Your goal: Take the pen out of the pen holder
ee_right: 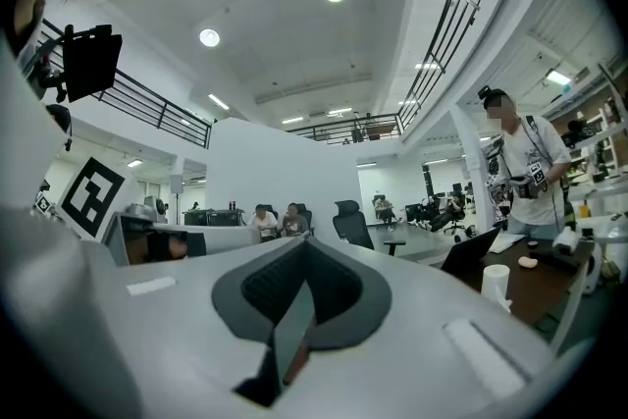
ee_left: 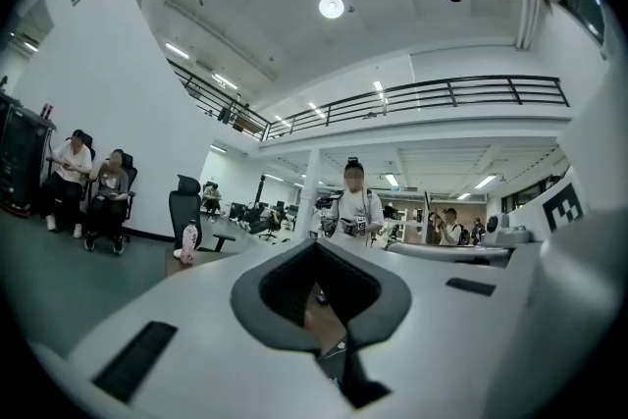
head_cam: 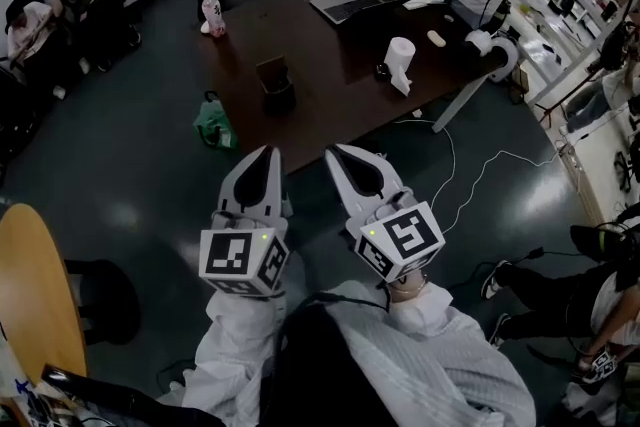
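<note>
Two dangers from here. First, tipping the holder (head_cam: 275,83): tall, narrow and probably light, standing near the near left edge of the table (head_cam: 330,90), well apart from both grippers. Easy to push over if reached with jaws not opened in time. At present closed and empty on the left gripper (head_cam: 266,155), closed and empty also on the right gripper (head_cam: 338,155). Held side by side over the floor (head_cam: 130,175), before the near edge. Second, losing the pen: not to be made out in any view, most likely inside the holder. Probably thin and smooth, so apt to slip from the pads, or to drag the holder up if pulled at a slant.

Then the materials. At the far left corner, a bottle (head_cam: 212,15), white, smooth plastic by the look. On the floor beside the left edge, a green bag (head_cam: 212,123), soft and crumpled. Holder dark and matte. Table dark brown, flat, slightly glossy. Toward the right end, a white roll (head_cam: 400,53), cylindrical, paper-like. Grippers in hard white shell, with dark ribbed pads.
</note>
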`<control>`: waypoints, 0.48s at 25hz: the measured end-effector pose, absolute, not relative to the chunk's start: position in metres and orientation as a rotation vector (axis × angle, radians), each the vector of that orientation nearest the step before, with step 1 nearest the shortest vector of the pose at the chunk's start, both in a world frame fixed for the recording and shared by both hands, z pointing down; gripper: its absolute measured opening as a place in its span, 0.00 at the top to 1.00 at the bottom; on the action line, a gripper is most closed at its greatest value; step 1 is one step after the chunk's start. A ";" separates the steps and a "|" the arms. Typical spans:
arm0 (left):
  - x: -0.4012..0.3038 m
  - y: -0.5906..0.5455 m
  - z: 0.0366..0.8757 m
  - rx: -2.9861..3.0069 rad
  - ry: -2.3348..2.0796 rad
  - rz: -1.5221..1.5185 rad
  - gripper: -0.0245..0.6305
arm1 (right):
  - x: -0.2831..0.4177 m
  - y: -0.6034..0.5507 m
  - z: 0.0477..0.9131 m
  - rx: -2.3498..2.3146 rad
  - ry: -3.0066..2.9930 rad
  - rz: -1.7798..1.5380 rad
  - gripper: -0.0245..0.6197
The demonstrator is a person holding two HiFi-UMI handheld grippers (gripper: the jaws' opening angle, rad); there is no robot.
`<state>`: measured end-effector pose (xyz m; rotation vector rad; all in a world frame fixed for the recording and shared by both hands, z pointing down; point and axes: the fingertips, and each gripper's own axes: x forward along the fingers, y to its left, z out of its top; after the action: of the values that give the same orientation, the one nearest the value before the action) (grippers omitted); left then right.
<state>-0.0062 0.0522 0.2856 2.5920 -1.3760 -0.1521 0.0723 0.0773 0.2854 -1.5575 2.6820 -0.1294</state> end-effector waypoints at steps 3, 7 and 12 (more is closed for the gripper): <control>-0.016 0.002 0.288 2.600 -1.361 -0.149 0.96 | 0.063 0.028 0.288 -1.571 2.673 -0.128 0.96; -0.030 -0.064 0.287 2.628 -1.332 -0.125 0.96 | 0.055 -0.038 0.287 -1.611 2.641 -0.140 0.96; -0.038 -0.133 0.308 2.610 -1.285 -0.091 0.96 | 0.060 -0.106 0.308 -1.701 2.611 -0.207 0.96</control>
<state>-0.0384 -0.1330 0.3080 2.6104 -1.2849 -0.0909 0.0603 -0.1062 0.3076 -1.7012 2.6108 -0.2067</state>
